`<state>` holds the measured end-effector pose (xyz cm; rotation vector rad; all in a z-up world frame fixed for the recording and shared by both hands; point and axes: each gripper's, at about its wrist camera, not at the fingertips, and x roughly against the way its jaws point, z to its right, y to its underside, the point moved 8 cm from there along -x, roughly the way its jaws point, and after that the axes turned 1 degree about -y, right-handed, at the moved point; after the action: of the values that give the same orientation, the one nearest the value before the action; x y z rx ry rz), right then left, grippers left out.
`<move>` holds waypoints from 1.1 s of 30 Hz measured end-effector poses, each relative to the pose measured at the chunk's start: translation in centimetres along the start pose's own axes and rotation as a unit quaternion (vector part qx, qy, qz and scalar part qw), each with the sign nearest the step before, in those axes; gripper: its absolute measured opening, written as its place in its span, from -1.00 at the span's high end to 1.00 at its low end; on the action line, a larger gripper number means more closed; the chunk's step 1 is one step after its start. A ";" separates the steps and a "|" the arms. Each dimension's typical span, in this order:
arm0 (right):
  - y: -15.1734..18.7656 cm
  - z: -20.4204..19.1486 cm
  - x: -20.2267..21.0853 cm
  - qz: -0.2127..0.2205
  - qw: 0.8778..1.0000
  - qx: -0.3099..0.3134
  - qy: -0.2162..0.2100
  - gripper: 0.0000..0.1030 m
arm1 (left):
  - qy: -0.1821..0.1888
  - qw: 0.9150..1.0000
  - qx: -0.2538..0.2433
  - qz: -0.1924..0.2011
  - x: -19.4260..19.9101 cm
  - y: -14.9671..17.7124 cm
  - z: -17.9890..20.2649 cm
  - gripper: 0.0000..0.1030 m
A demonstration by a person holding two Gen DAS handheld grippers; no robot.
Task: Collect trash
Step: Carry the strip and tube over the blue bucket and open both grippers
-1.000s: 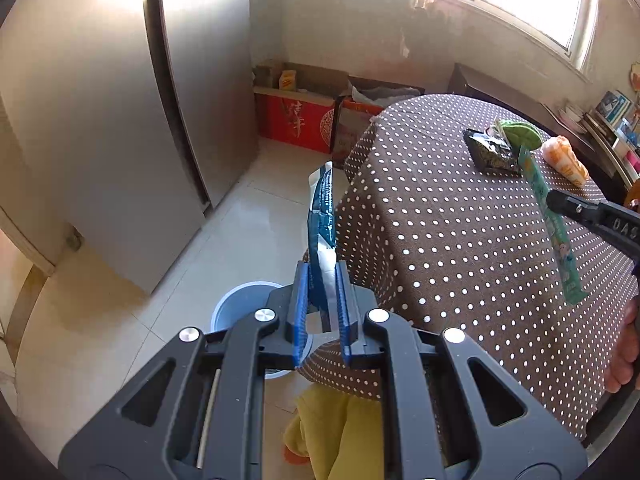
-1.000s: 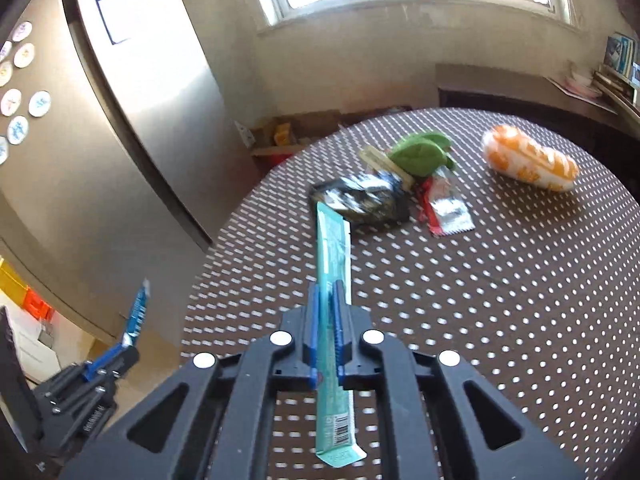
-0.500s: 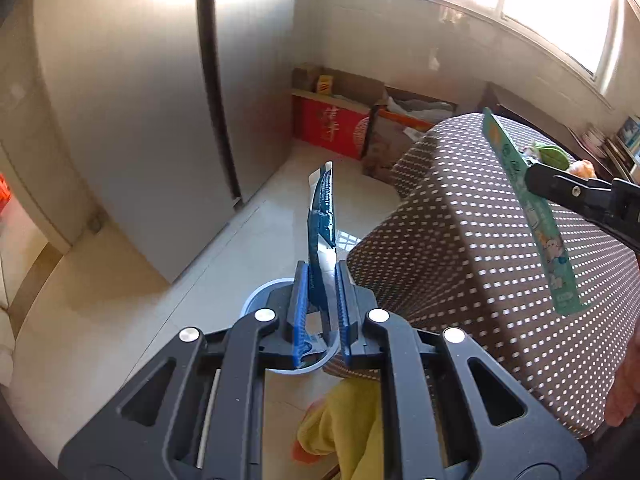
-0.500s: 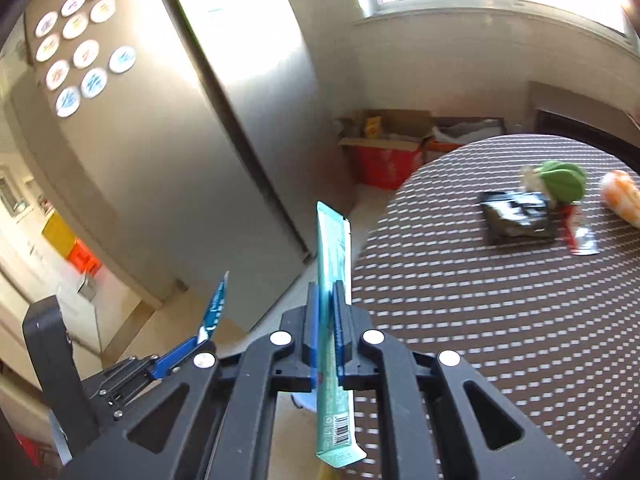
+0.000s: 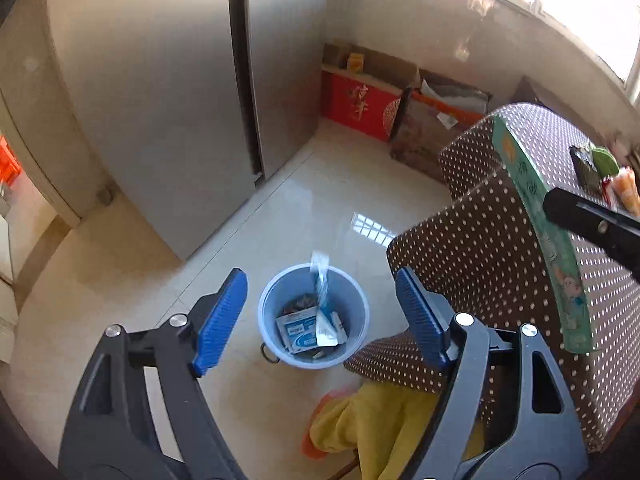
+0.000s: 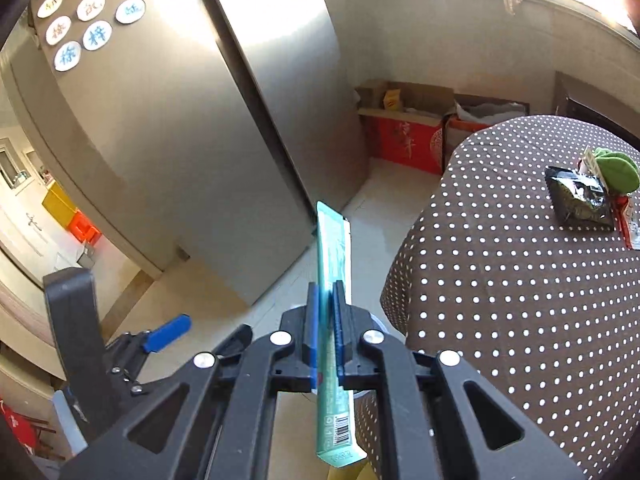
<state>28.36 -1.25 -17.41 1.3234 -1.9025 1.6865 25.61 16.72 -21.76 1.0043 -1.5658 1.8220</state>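
Observation:
My left gripper (image 5: 320, 312) hangs above a blue bin (image 5: 313, 316) on the floor, its jaws opening with nothing between them. A blue-and-white wrapper (image 5: 322, 296) drops into the bin, free of the pads, onto other wrappers inside. My right gripper (image 6: 326, 308) is shut on a long green wrapper (image 6: 334, 264), which stands upright through the jaws; it also shows at the right of the left wrist view as the green wrapper (image 5: 540, 216). A black packet (image 6: 580, 198), a green item (image 6: 618, 168) and a red-and-white wrapper (image 6: 630, 220) lie on the dotted table (image 6: 520, 280).
A tall steel fridge (image 5: 180, 100) stands left of the bin. Red and cardboard boxes (image 5: 360, 100) sit against the far wall under the window. A yellow cloth (image 5: 380, 420) lies below the table edge, near the bin. An orange packet (image 5: 626, 188) rests on the table.
The left gripper's jaws have sprung apart and let go of the blue wrapper, which now falls into the bin. Both grippers moved away from the table toward the bin; the right still grips the green wrapper.

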 end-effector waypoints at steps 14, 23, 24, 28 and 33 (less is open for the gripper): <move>1.1 -3.9 -9.1 -0.068 0.997 0.038 0.020 0.11 | -0.052 0.998 0.041 -0.019 -0.3 1.4 -6.2 -0.47; 1.4 -3.4 -8.3 -0.052 0.998 0.037 0.019 -0.18 | -0.057 0.996 0.062 -0.020 0.2 1.7 -8.2 -0.47; 1.3 -3.3 -8.0 -0.052 0.998 0.038 0.019 -0.18 | -0.051 0.997 0.062 -0.020 0.2 1.6 -8.0 -0.47; 1.1 -2.7 -6.4 -0.050 0.998 0.031 0.011 -0.18 | -0.042 0.998 0.050 -0.010 1.1 1.1 -6.8 -0.48; 0.3 -1.4 -3.8 -0.030 0.999 0.019 0.011 -0.18 | -0.033 0.999 0.028 0.009 2.7 0.0 -4.4 -0.48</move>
<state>29.69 1.65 -19.95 1.3551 -1.8088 1.7089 23.19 20.85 -19.76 1.0885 -1.5752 1.8720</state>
